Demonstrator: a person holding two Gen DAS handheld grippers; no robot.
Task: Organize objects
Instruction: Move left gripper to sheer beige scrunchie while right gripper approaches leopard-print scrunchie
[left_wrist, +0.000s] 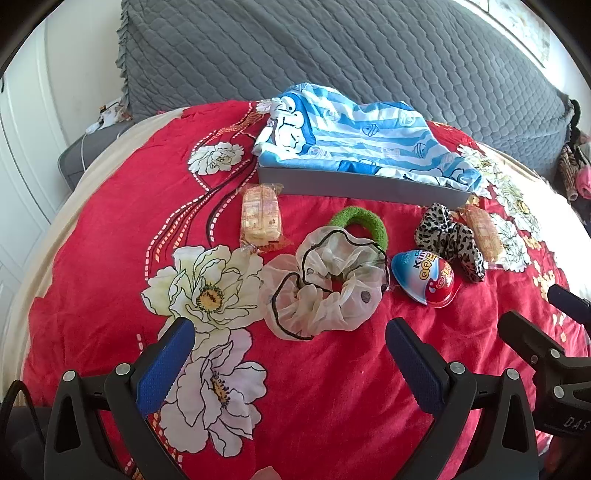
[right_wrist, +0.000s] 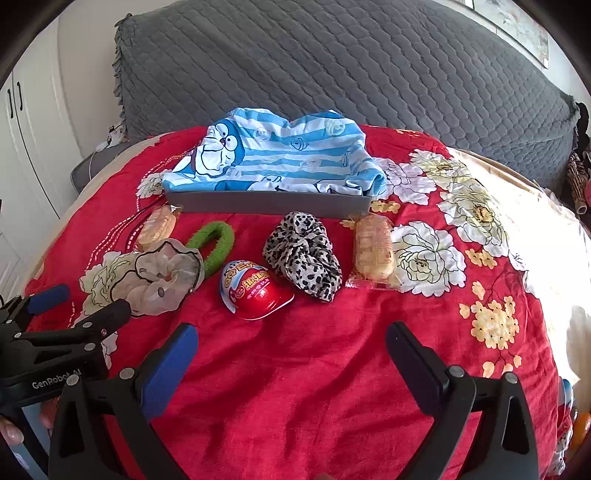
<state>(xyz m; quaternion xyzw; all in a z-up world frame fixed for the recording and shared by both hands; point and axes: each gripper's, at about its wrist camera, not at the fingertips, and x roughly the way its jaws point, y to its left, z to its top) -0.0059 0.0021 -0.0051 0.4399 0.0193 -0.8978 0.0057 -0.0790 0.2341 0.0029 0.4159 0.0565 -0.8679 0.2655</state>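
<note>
On the red floral bedspread lie a sheer white scrunchie (left_wrist: 325, 280) (right_wrist: 162, 275), a green hair ring (left_wrist: 364, 223) (right_wrist: 214, 245), a leopard scrunchie (left_wrist: 450, 236) (right_wrist: 304, 254), a red-and-blue chocolate egg (left_wrist: 426, 278) (right_wrist: 255, 290) and two wrapped snack cakes (left_wrist: 260, 219) (right_wrist: 373, 251) (left_wrist: 484, 232) (right_wrist: 157, 227). Behind them stands a grey box (left_wrist: 362, 186) (right_wrist: 266, 203) with a blue striped cartoon cloth (left_wrist: 354, 136) (right_wrist: 280, 158) in it. My left gripper (left_wrist: 291, 347) is open, just short of the white scrunchie. My right gripper (right_wrist: 291, 345) is open, nothing between its fingers, just short of the egg.
A grey quilted headboard cover (right_wrist: 332, 66) rises behind the box. White cupboards (right_wrist: 22, 147) stand at the left. Each gripper shows at the edge of the other's view: the right gripper (left_wrist: 546, 332), the left gripper (right_wrist: 55, 317). Bare bedspread (right_wrist: 295, 387) lies under both grippers.
</note>
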